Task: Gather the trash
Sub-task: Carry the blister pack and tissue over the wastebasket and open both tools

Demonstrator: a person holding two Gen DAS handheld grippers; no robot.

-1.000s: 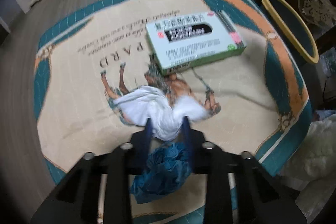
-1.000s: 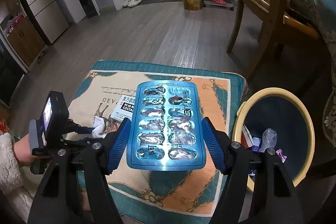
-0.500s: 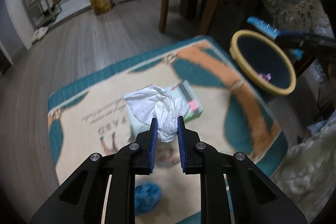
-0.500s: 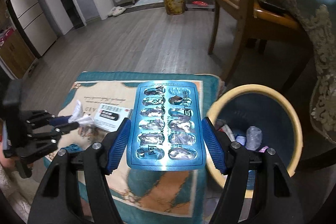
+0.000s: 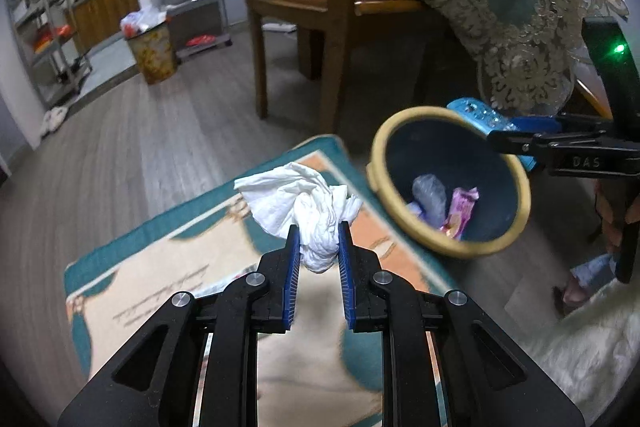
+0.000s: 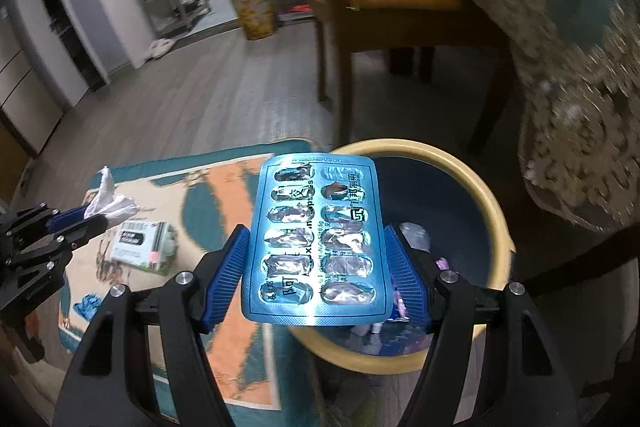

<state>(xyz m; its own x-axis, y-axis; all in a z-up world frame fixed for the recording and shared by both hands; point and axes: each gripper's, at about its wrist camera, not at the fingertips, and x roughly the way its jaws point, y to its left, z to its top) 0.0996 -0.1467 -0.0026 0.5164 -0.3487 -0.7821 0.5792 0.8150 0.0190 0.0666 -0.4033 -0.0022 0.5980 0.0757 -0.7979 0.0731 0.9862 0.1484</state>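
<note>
Both grippers have swung toward the yellow-rimmed bin (image 6: pixel 494 211): left gripper (image 5: pixel 318 241) jaws clench the white tissue (image 5: pixel 304 211) above the mat (image 5: pixel 160 279); right gripper (image 6: pixel 316 267) jaws grip the blister pack (image 6: pixel 316 243) at the bin's rim.

Left gripper (image 5: pixel 319 239) clamped; right gripper (image 6: pixel 318 251) clamped wider.
</note>
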